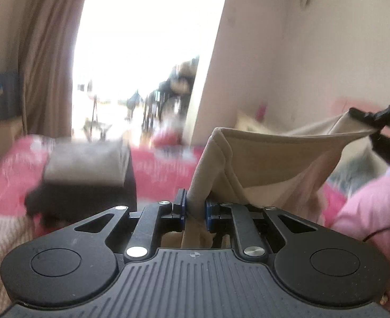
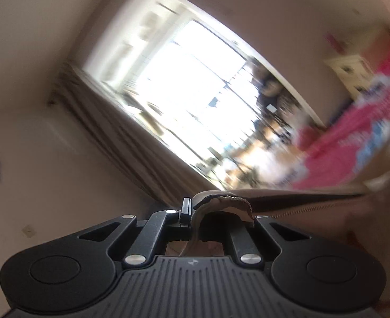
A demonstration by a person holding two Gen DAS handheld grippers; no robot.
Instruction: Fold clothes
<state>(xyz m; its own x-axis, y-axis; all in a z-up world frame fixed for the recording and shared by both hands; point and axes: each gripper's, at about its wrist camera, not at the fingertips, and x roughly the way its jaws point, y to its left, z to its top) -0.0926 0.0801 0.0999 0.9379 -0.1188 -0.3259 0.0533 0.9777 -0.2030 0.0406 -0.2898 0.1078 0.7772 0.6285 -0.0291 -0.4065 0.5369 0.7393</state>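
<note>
Big bright window (image 1: 142, 53) fills the far wall, brown curtain (image 1: 43, 53) hanging at its left edge. Below it, the bed (image 1: 163, 169) with its pink patterned cover spreads across the left wrist view, all of it blurred. On that bed sits a folded stack of clothes (image 1: 86, 164), grey on top, dark underneath, well to the left of the action. And here's the main event: the beige garment (image 1: 269, 159) is up in the air above the bed, stretched between both tools. The left tool (image 1: 196, 209) is clamped tight on one bunched corner, cloth squeezed between its blue pads. The right tool (image 1: 375, 122) pinches the other end at the far right, and its own camera shows that right tool (image 2: 195, 212) closed on a hemmed, zippered edge of the garment (image 2: 287, 198).
</note>
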